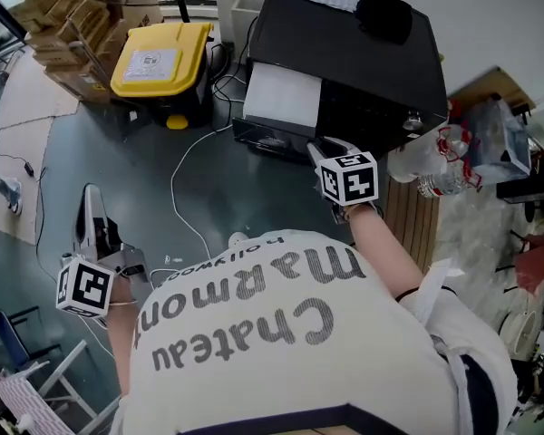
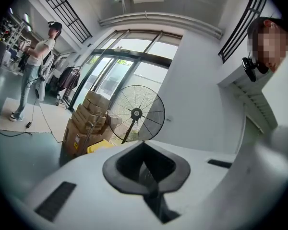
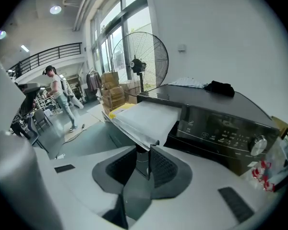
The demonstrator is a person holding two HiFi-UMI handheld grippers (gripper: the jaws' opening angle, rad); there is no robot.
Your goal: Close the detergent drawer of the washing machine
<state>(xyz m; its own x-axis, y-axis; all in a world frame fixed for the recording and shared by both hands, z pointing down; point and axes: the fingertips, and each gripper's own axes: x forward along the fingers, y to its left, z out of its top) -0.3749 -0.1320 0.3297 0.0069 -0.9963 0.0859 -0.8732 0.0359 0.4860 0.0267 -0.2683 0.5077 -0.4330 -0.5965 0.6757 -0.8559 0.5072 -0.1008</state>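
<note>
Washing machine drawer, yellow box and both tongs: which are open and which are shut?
Detergent drawer: open, pulled out of the washing machine.
Yellow box: lid shut.
Left tongs: shut, empty.
Right tongs: slightly open, at the drawer's front edge.

- One washing machine (image 1: 363, 53), at 1 o'clock in the head view.
- One detergent drawer (image 1: 281, 98).
- Two grippers: left gripper (image 1: 91, 196), right gripper (image 1: 323, 146).
- One yellow-lidded bin (image 1: 159, 57), at 11 o'clock.
- One pedestal fan (image 3: 140, 61).
</note>
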